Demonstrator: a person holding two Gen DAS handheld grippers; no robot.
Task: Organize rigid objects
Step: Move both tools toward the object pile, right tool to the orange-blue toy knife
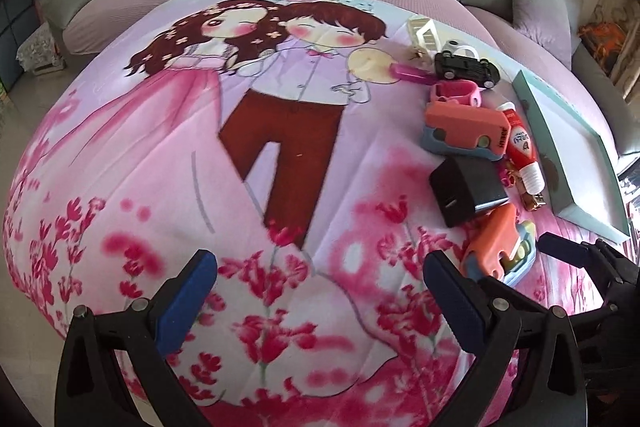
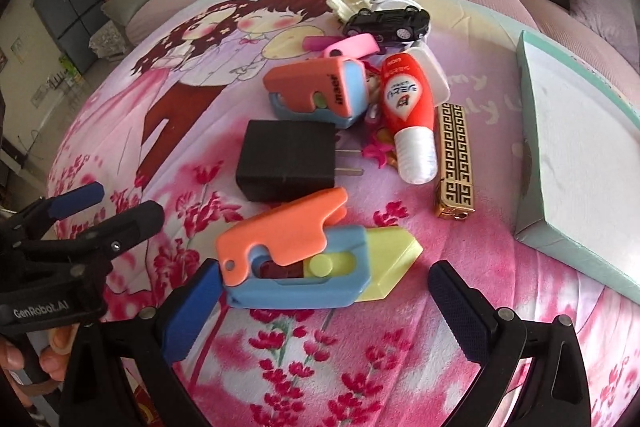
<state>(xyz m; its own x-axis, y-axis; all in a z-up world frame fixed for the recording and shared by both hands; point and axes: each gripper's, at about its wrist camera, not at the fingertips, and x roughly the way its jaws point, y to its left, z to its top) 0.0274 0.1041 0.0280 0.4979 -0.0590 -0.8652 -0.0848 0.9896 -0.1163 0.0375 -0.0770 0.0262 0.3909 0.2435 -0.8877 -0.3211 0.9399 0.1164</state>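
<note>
The right claw (image 2: 324,301), spread wide and empty, brackets the orange-and-blue toy knife (image 2: 296,259) on the bed, likely to grip it; the teal box (image 2: 576,147) waits at two o'clock.

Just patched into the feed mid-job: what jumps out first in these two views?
The big cartoon-couple blanket fills both views, with a heap of small rigid items along its right side. Nearest the open right gripper lies an orange, blue and yellow toy knife, with a black plug adapter just beyond it. A teal-edged box sits at the far right, apart from the heap.
</note>
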